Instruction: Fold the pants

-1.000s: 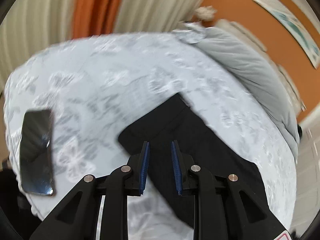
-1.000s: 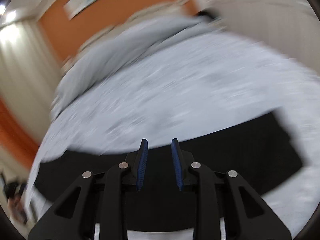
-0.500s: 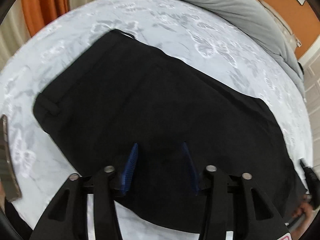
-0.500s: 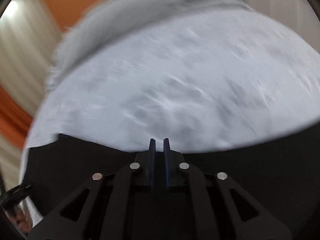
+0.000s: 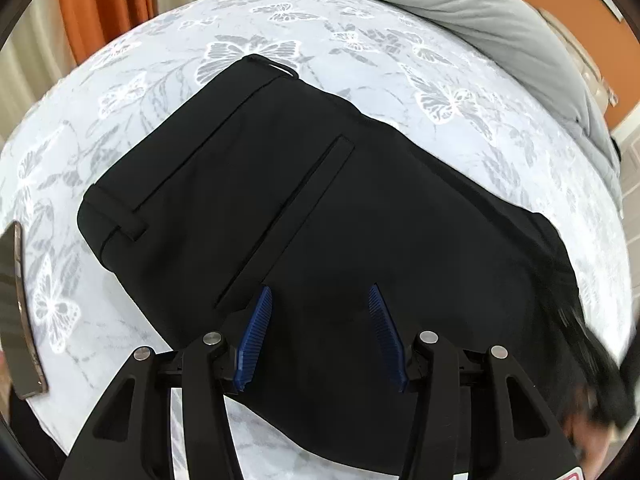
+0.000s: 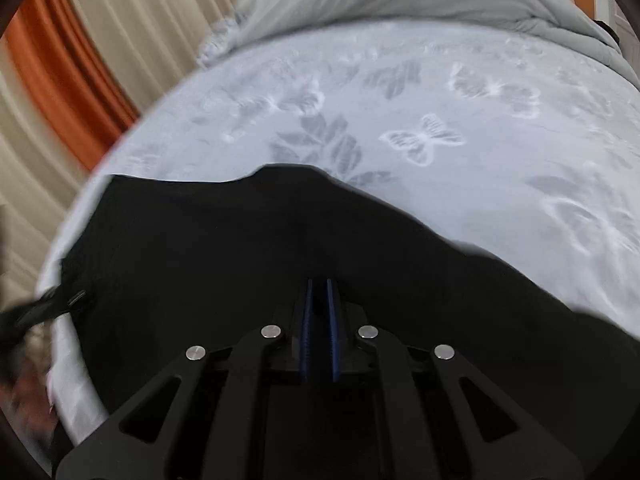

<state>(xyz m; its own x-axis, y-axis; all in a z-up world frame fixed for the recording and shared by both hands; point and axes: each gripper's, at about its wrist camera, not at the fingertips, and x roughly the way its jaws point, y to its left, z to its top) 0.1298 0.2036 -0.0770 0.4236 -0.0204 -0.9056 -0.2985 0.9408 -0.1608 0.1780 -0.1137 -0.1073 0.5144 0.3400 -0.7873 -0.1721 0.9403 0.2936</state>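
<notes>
Black pants (image 5: 320, 208) lie flat on a bed with a pale butterfly-print sheet (image 5: 256, 40); the waistband and a belt loop are at the left, a pocket slit runs down the middle. My left gripper (image 5: 320, 300) is open wide, its blue pads just above the pants near the front edge. In the right wrist view the pants (image 6: 208, 248) fill the lower half and their far edge is lifted and rumpled. My right gripper (image 6: 319, 292) is shut on the pants fabric.
A dark phone (image 5: 18, 312) lies on the sheet at the left edge. A grey duvet (image 5: 480, 12) is bunched along the far side of the bed. Orange and cream curtains (image 6: 68, 64) hang behind. The other gripper shows blurred at the right edge (image 5: 592, 368).
My left gripper moved forward over the pants and opened wider. My right gripper closed on the pants fabric and pulled it; the far edge now bulges up.
</notes>
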